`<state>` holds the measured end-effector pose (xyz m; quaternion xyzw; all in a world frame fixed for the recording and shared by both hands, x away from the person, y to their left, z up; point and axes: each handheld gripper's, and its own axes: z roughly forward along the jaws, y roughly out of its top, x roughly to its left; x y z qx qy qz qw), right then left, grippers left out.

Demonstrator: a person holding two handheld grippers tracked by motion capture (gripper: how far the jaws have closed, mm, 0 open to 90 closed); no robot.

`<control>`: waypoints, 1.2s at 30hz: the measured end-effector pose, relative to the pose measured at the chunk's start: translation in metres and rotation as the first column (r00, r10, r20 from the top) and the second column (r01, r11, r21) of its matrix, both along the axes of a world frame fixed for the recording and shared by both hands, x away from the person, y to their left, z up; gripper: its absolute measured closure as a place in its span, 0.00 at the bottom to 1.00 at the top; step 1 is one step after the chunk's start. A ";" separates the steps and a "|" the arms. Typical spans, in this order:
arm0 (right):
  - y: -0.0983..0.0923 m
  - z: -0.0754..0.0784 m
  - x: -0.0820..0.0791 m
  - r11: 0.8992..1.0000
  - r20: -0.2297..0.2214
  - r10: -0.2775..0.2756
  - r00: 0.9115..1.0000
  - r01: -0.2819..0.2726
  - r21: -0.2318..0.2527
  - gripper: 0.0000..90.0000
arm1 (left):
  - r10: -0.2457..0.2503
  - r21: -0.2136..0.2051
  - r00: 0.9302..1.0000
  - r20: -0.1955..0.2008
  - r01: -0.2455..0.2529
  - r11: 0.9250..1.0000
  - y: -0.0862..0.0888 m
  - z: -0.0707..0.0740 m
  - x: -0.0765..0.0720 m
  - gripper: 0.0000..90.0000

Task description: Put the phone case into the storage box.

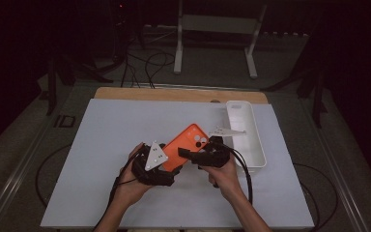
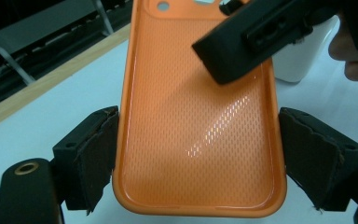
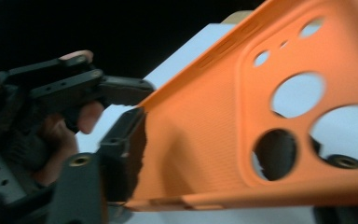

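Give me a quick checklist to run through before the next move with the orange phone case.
1. Left gripper clamps the orange phone case across its width, near its bottom end: ok.
2. Right gripper fingers straddle the case's camera end: ok.
3. Right fingers press on the case: cannot tell, picture blurred.
4. Case held clear of the table: ok.
5. White bin stands apart from the case: ok.

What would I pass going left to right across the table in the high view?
Left gripper → orange phone case → right gripper → white tray.
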<state>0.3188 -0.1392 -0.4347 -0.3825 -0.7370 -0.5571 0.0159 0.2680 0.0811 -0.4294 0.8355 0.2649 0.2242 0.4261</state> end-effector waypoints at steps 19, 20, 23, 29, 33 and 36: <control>0.009 0.002 -0.005 1.000 -0.065 -0.005 0.998 0.003 -0.030 0.98 | 0.013 0.069 1.000 -0.016 -0.012 0.998 -0.012 -0.017 0.002 0.18; 0.010 0.002 -0.005 0.999 -0.063 -0.008 0.998 0.006 -0.034 0.98 | 0.017 0.071 1.000 -0.015 -0.016 0.997 -0.013 -0.017 0.002 0.18; 0.010 0.002 -0.005 0.999 -0.061 -0.013 0.998 0.011 -0.036 0.98 | 0.019 0.071 1.000 -0.014 -0.018 0.997 -0.013 -0.017 0.002 0.18; 0.009 0.003 -0.006 0.999 -0.049 -0.014 0.999 0.012 -0.048 0.98 | 0.017 0.067 1.000 -0.016 -0.016 0.998 -0.013 -0.018 0.002 0.17; 0.007 0.003 -0.006 0.998 -0.038 -0.013 0.999 0.011 -0.056 0.98 | 0.014 0.044 1.000 -0.028 -0.012 0.999 -0.011 -0.017 0.002 0.14; 0.006 0.003 -0.007 0.997 -0.023 -0.013 1.000 0.011 -0.070 0.98 | 0.014 0.031 0.999 -0.045 -0.013 0.999 -0.008 -0.016 0.004 0.10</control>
